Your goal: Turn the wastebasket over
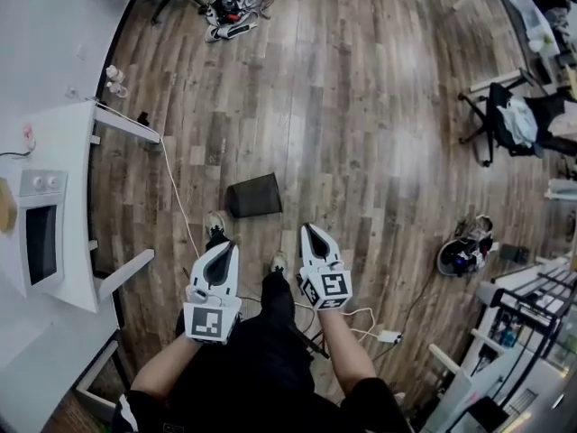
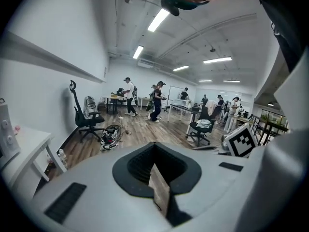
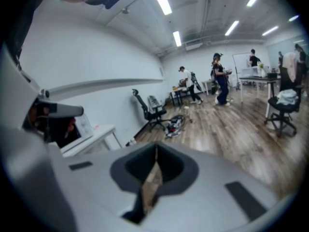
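Observation:
A dark wastebasket (image 1: 254, 195) stands on the wooden floor just ahead of the person's feet; I cannot tell which end is up. My left gripper (image 1: 233, 244) hovers below and a little left of it, jaws together, nothing held. My right gripper (image 1: 307, 227) hovers below and right of the basket, also shut and empty. Both point forward and downward, apart from the basket. In the left gripper view the left gripper (image 2: 158, 180) shows only a thin slit between closed jaws, and the right gripper (image 3: 152, 178) looks the same in its own view. The basket is hidden in both gripper views.
A white desk (image 1: 72, 129) with a microwave (image 1: 38, 233) stands at left, and a thin cable (image 1: 176, 197) runs from it across the floor. An office chair (image 1: 509, 120) and a helmet-like object (image 1: 464, 251) are at right. A tangle of gear (image 1: 236, 7) lies far ahead.

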`<state>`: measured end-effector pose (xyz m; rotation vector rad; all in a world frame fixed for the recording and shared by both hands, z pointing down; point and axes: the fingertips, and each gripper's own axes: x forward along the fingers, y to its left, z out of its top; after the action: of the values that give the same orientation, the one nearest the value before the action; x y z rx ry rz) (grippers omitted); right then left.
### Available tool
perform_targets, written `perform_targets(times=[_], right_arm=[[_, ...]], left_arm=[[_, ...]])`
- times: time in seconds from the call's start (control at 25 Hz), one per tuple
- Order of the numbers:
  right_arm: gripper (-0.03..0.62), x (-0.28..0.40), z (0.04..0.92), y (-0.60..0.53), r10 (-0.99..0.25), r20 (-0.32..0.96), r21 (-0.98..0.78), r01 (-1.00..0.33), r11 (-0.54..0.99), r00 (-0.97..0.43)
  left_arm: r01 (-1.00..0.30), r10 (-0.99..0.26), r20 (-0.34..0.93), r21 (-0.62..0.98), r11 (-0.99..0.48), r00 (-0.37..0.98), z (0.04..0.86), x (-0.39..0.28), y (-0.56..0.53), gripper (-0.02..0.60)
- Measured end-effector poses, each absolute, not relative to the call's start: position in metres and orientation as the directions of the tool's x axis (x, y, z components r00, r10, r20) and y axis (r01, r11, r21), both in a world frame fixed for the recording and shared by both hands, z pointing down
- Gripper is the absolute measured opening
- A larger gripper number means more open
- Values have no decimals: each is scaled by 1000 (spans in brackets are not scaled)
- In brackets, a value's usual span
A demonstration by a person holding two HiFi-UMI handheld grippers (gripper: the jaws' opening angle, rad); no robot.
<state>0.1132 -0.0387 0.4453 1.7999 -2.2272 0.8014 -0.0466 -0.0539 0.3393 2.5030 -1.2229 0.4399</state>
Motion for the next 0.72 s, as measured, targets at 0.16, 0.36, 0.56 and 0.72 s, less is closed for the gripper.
perform_targets(times=[0.16, 0.36, 0.56, 0.72], right_arm=[[32, 110, 504, -52, -817, 523, -296, -951, 95, -244], [32, 100, 579, -57, -764, 594, -308, -949, 73, -251], [34, 90, 660, -57, -698, 664, -314, -947, 66, -268], [35, 85, 722, -47, -641, 713, -325, -944, 56, -283]], left_arm=[[-783, -671, 432, 158, -602, 603, 364, -48, -80, 32], [-766, -633, 466, 172, -620, 618, 401, -48, -98, 32], [-756, -606, 492, 189, -627, 626, 437, -50, -109, 32], [-769, -591, 524, 221, -600, 613, 462, -57, -106, 32]])
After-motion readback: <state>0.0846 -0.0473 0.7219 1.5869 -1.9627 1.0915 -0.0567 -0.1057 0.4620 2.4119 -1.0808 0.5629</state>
